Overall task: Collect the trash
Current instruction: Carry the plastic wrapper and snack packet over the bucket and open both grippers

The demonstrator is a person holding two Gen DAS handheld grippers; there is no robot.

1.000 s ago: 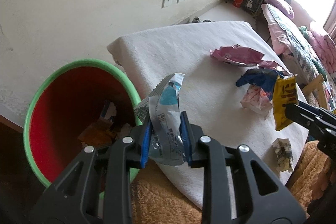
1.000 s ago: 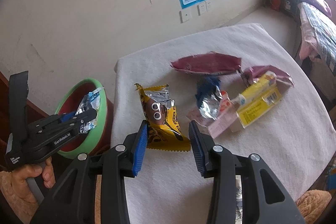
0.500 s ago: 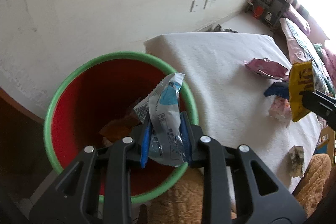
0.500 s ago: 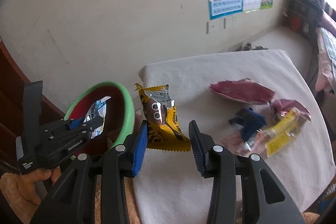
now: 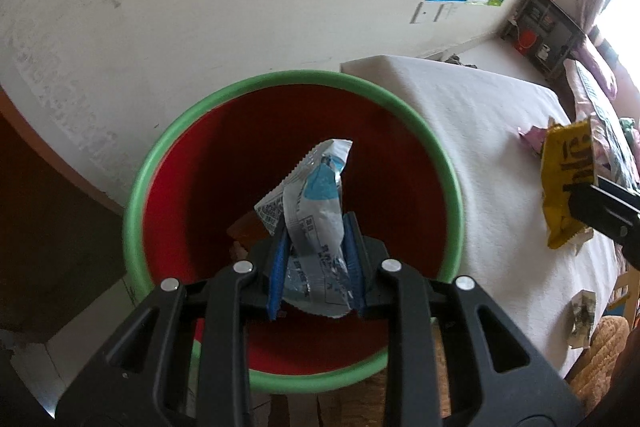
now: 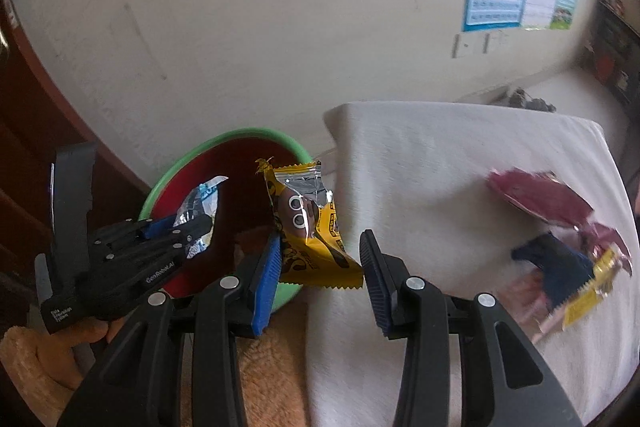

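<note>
My left gripper (image 5: pixel 316 263) is shut on a silver and blue wrapper (image 5: pixel 316 211) and holds it over the mouth of the red bin with a green rim (image 5: pixel 168 151). The left gripper also shows in the right wrist view (image 6: pixel 188 231), over the bin (image 6: pixel 240 137). My right gripper (image 6: pixel 320 267) holds a yellow snack wrapper (image 6: pixel 308 227) with cartoon eyes by its lower left edge, at the bin's right rim. The jaws stand wide apart, and the wrapper hangs against the left pad. The yellow wrapper also shows in the left wrist view (image 5: pixel 566 183).
A white-covered table (image 6: pixel 440 167) holds several wrappers at the right: a maroon one (image 6: pixel 536 195), a dark blue one (image 6: pixel 556 263) and a yellow one (image 6: pixel 588 295). A crumpled scrap (image 5: pixel 582 319) lies near the table's front edge. A wall is behind the bin.
My left gripper has moved left with the silver wrapper until it is over the bin's mouth. My right gripper has carried the yellow wrapper left toward the bin's rim.
</note>
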